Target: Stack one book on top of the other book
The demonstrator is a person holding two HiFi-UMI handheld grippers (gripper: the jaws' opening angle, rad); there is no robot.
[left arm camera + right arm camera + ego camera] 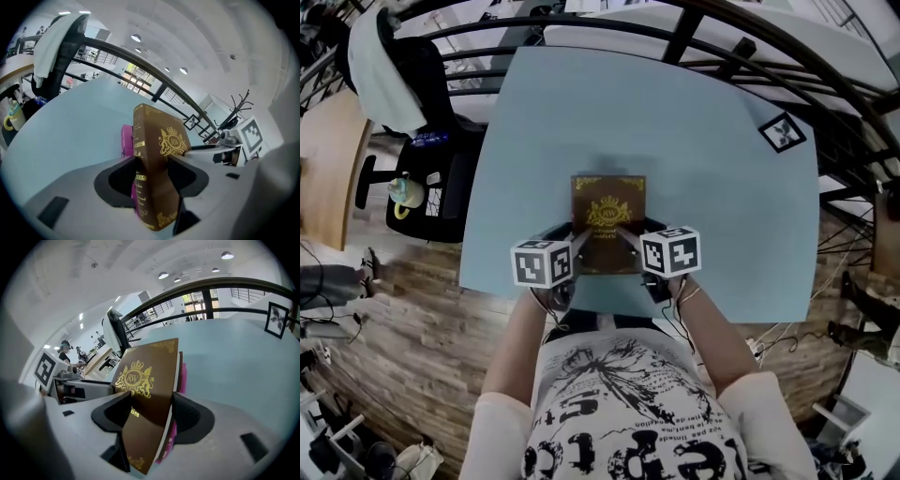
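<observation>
A brown book (607, 221) with a gold crest is held from its near edge by both grippers over the light blue table (694, 141). My left gripper (578, 247) is shut on its left part and my right gripper (629, 244) on its right part. In the left gripper view the jaws (152, 171) clamp the brown book (154, 154) by its spine side, and a pink book (126, 139) shows just beneath it. The right gripper (149, 411) view shows the brown cover (145, 380) between the pads, with the pink book (182, 376) peeking out underneath. Whether the two books touch I cannot tell.
A square marker tag (783, 131) lies at the table's far right corner. A black chair draped with white cloth (398, 70) and a mug (407, 192) stand left of the table. Dark railings (694, 28) run behind it. The person's torso fills the near side.
</observation>
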